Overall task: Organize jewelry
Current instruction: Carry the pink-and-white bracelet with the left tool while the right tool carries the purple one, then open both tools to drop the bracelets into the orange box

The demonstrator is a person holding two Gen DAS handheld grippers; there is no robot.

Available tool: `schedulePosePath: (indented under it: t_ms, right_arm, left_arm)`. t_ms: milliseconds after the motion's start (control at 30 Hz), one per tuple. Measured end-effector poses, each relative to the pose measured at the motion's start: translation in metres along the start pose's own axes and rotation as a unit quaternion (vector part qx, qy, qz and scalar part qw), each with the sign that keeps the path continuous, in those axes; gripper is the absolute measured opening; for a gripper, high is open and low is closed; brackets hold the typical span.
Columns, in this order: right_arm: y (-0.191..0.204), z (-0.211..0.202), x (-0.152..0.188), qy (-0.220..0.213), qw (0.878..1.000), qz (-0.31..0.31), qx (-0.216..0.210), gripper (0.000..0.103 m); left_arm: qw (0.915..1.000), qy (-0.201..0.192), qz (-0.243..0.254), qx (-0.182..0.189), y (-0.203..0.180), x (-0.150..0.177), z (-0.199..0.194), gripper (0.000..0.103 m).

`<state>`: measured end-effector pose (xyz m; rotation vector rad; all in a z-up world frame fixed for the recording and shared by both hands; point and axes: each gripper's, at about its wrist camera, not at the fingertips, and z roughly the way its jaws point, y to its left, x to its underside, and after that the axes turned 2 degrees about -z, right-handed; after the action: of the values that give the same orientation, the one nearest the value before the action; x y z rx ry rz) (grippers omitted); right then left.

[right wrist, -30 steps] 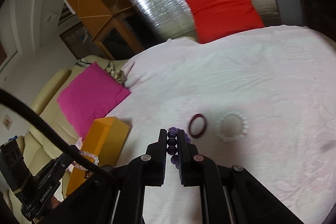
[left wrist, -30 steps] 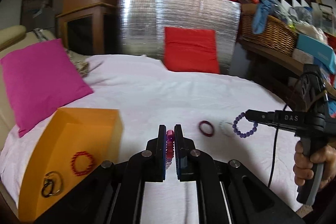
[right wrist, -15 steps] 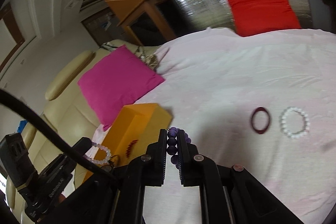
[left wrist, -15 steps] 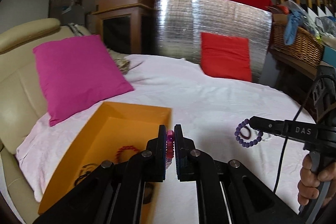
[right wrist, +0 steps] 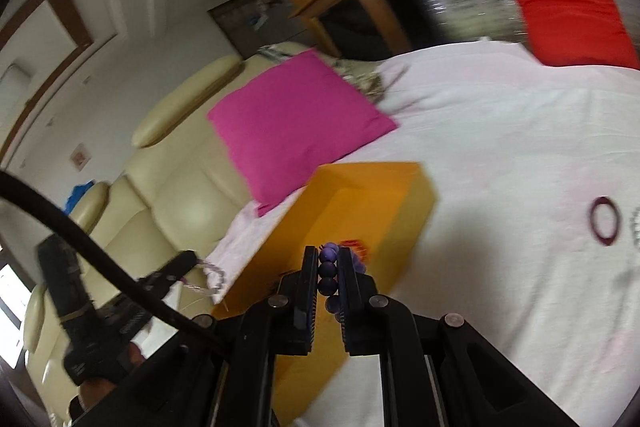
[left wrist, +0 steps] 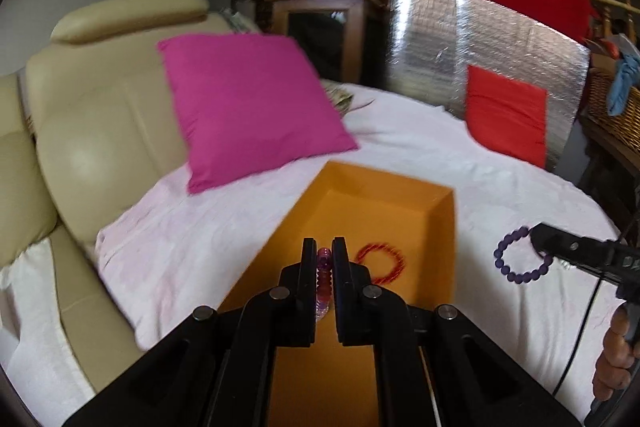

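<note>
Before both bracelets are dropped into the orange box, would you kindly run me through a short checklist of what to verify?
1. Left gripper shut on the pink bracelet: ok.
2. Right gripper shut on the purple bracelet: ok.
3. Left gripper over the open orange box: ok, box floor shows beyond its fingertips.
4. Right gripper over the box: not ok in the left wrist view, where the purple bracelet hangs outside the box's right wall, over the white sheet.
5. Room in the box: ok; only a red bracelet shows, though the near end is hidden.
6. Dark red ring on the sheet: not yet boxed.
</note>
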<state>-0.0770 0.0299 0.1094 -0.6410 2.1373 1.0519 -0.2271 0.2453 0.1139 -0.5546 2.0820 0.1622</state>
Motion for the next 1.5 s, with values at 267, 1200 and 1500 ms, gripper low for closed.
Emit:
schedulePosePath:
  t_ms: [267,1200,1500]
  right_arm:
    - [0.052,0.045,0.036,0.066,0.996,-0.040,-0.041,0.010]
    - [0.026,0.057,0.047,0.111,0.993,-0.025,-0.002,0.014]
    - [-0.043,-0.012,0.013,0.036,0.996,0.067,0.055,0.036]
  left_arm:
    - [0.9975,0.069,-0.011,-0.008,0.013,0.037,0.026,0.008]
    - [0.9869,0.124,-0.006,-0.104,0.004,0.054,0.052,0.068]
    - [0.9901,0.080,0.064,-0.095,-0.072,0.022,0.022,0.078]
